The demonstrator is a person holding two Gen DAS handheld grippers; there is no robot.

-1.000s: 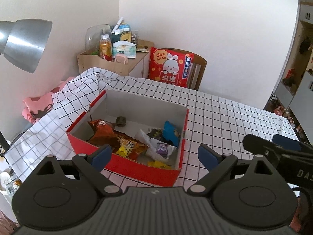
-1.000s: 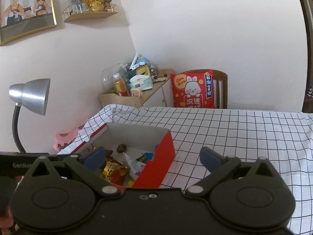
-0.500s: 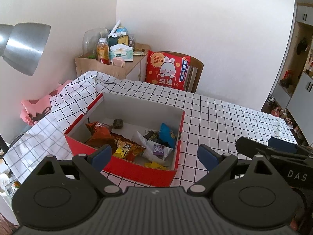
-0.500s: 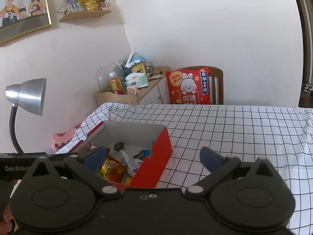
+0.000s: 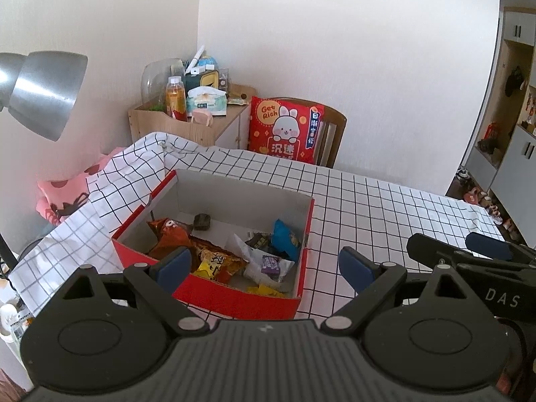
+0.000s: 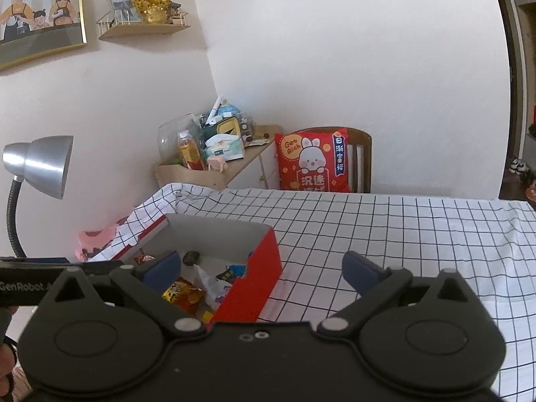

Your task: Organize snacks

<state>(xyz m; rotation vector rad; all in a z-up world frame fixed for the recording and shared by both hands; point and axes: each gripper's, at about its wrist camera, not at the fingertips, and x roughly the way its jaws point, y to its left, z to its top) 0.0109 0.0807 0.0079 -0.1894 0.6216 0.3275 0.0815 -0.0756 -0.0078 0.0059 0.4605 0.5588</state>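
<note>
A red open box (image 5: pixel 234 298) (image 6: pixel 258 281) sits on the checked tablecloth at the table's left end. Inside lie several snack packets: an orange-brown bag (image 5: pixel 169 238), a yellow-orange one (image 5: pixel 214 259) (image 6: pixel 182 293), a blue one (image 5: pixel 284 238), a white wrapper with a purple packet (image 5: pixel 268 263) and a small dark lump (image 5: pixel 202 221) (image 6: pixel 191 257). My left gripper (image 5: pixel 264 264) hovers open above the box's near wall, holding nothing. My right gripper (image 6: pixel 261 268) is open and bare, over the box's right wall. The right gripper's body (image 5: pixel 469 268) shows at the left view's right edge.
A silver desk lamp (image 5: pixel 43 90) (image 6: pixel 40 164) stands left of the table. Behind are a wooden cabinet with bottle and tissues (image 5: pixel 197 114) (image 6: pixel 214 164) and a chair with a red rabbit cushion (image 5: pixel 284 130) (image 6: pixel 315 160). Checked cloth (image 6: pixel 402 234) spreads to the right.
Both grippers have drawn back and risen a little, so the box looks smaller and lower in both views. Both stay open; the snacks have not moved.
</note>
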